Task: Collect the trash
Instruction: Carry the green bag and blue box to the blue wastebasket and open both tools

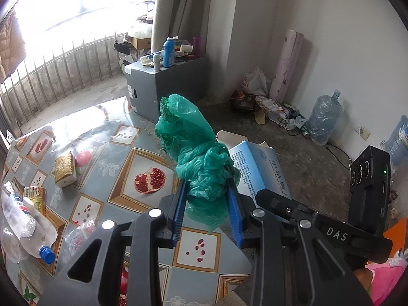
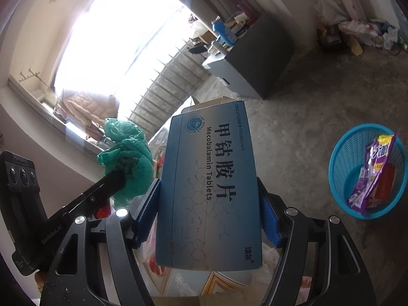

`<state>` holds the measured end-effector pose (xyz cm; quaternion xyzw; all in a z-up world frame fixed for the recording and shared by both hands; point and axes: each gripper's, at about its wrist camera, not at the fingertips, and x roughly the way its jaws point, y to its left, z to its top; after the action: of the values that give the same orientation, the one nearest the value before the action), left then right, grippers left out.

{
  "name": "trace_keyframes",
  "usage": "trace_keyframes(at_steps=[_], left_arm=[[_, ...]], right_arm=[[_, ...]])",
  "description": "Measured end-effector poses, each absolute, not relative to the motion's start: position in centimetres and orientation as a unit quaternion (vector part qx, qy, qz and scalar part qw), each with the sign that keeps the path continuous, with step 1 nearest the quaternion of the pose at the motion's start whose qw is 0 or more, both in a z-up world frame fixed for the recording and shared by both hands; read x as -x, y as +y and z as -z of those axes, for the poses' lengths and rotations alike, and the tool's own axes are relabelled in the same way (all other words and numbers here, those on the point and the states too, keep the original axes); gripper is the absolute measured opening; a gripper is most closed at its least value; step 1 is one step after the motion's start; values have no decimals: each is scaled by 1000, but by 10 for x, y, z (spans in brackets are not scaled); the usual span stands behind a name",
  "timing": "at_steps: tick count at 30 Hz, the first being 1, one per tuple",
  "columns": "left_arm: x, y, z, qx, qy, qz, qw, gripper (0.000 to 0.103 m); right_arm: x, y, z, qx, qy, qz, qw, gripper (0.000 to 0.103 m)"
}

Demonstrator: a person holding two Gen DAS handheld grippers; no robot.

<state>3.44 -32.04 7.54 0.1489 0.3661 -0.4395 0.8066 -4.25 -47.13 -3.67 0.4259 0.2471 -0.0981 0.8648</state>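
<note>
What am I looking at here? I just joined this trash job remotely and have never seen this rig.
There is no robot: a person carries a two-finger gripper in each hand, each with a fisheye camera looking along its fingers.

The left wrist view shows the left gripper clamped on a crumpled green plastic bag. Below it is a table with a fruit-patterned cloth, still holding a clear plastic bottle with a blue cap, a small snack box and wrappers.

The right wrist view shows the right gripper gripping a flat blue cardboard box of tablets by its sides. On the floor to the right stands a round blue plastic basket with snack wrappers already inside, probably the trash bin.
</note>
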Motion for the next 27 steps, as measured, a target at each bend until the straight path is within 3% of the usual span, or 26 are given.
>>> trace_keyframes(at_steps=[11,20,27], left_arm=[[-12,-406,-40,-183,404,512,736,30],[4,-499,28,-232,475,543,653,30],[7,-561,95,-277,507,540,612,31]], right_arm=[[104,-525,60,-459,235,197,834,66],[185,-577,113,-515,241,314,760,66],[177,-598,134,-566,225,301,734,66]])
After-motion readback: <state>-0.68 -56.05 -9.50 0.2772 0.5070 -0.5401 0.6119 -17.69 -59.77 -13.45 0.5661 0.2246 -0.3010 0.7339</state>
